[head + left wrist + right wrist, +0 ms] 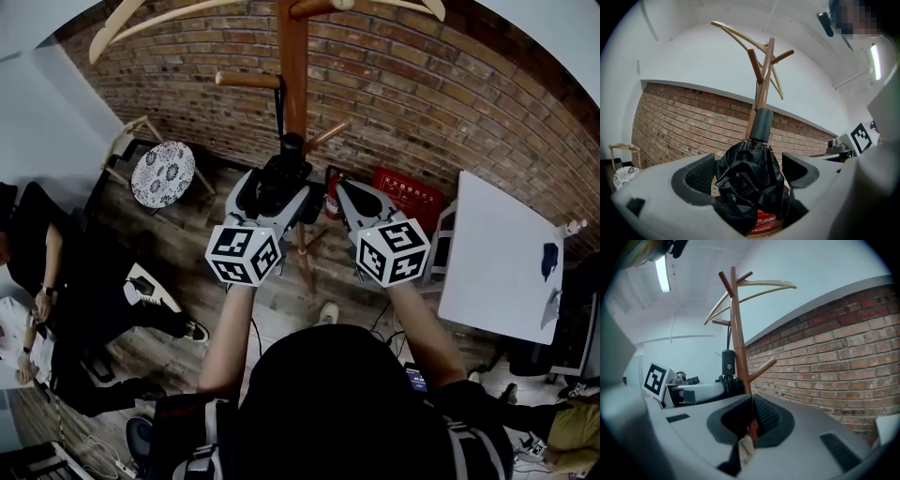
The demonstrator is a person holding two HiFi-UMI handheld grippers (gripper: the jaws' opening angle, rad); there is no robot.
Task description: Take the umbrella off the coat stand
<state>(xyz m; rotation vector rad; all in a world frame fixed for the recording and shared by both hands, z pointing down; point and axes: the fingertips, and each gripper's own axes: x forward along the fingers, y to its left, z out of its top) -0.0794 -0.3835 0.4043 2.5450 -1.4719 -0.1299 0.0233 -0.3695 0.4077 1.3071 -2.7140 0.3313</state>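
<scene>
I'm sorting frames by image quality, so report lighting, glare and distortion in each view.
Head view: the fisheye lens bends the brick wall into arcs, and the light is even. Left gripper view: the black umbrella sits close to the lens, yet its folds stay readable; a ceiling lamp glares at the right edge. Right gripper view: the tube light is blown out, while the coat stand stays sharp.
</scene>
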